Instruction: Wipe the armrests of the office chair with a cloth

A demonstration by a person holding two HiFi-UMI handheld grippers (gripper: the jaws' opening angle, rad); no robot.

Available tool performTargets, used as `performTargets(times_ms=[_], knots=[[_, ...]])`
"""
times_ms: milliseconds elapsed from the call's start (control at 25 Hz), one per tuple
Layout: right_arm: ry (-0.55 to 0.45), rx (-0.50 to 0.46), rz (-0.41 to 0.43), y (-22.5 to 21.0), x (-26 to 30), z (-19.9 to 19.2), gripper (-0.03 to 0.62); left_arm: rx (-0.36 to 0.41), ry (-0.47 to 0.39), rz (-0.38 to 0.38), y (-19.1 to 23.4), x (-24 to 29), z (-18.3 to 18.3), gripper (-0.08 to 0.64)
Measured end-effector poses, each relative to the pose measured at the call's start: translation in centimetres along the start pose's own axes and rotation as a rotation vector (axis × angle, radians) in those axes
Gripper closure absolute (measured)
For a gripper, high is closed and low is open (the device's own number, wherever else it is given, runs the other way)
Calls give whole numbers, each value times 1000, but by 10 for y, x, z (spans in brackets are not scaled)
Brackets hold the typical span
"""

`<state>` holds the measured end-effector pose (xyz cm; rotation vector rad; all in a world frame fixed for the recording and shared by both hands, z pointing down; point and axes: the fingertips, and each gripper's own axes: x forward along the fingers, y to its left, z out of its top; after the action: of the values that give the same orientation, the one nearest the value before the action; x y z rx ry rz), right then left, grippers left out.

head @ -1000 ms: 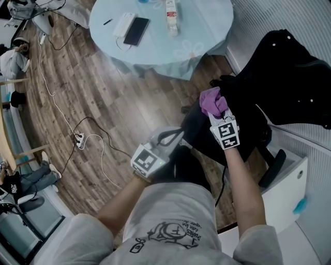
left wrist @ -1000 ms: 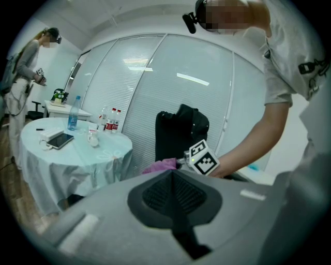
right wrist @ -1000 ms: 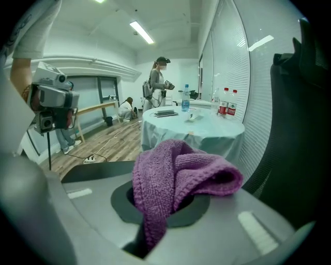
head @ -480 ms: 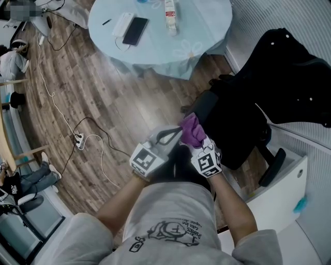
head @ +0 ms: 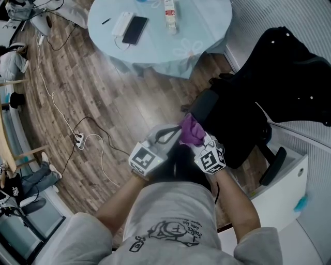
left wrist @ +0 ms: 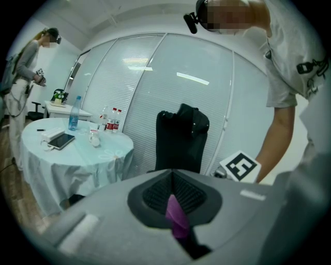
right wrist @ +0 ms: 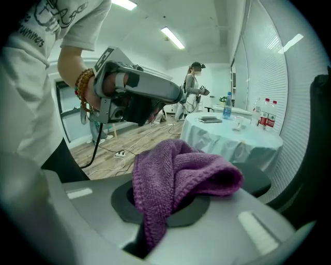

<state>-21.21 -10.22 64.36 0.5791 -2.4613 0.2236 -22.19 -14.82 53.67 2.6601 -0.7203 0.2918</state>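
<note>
The black office chair (head: 243,124) stands at right, its dark armrest (head: 204,107) pointing toward me. My right gripper (head: 199,142) is shut on a bunched purple cloth (head: 192,130), held at the near end of that armrest. In the right gripper view the cloth (right wrist: 176,171) spills out of the right gripper (right wrist: 163,209). My left gripper (head: 173,135) hovers just left of the cloth, jaws together. A purple sliver shows between the left gripper's (left wrist: 173,202) pads; I cannot tell whether it is gripped.
A black jacket (head: 295,77) hangs over the chair back. A round table (head: 155,49) with a phone (head: 136,30) and a bottle (head: 170,15) stands beyond. A power strip (head: 79,138) and cables lie on the wood floor. A white cabinet (head: 289,191) is at right.
My right gripper has drawn the cloth back along the armrest from its far end to its near end, then nearly stopped. The left gripper has stayed put.
</note>
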Motion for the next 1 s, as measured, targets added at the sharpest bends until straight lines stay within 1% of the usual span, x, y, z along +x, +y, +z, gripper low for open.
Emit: performTargets(times_ms=[200, 320, 520, 800, 920, 1000], knots=[[20, -14, -32, -33, 1, -3, 563, 10, 7, 0, 2, -4, -3, 558], [25, -10, -59, -60, 1, -5, 563, 6, 8, 1, 3, -6, -4, 558], [45, 20, -152, -123, -6, -14, 563, 4, 12, 3, 4, -8, -6, 558], [89, 93, -248, -197, -16, -25, 563, 3, 15, 8, 7, -13, -7, 558], [91, 133, -280, -214, -18, -27, 563, 0, 14, 8, 7, -14, -8, 558], [89, 132, -295, -215, -17, -27, 563, -3, 13, 8, 6, -14, -8, 558]])
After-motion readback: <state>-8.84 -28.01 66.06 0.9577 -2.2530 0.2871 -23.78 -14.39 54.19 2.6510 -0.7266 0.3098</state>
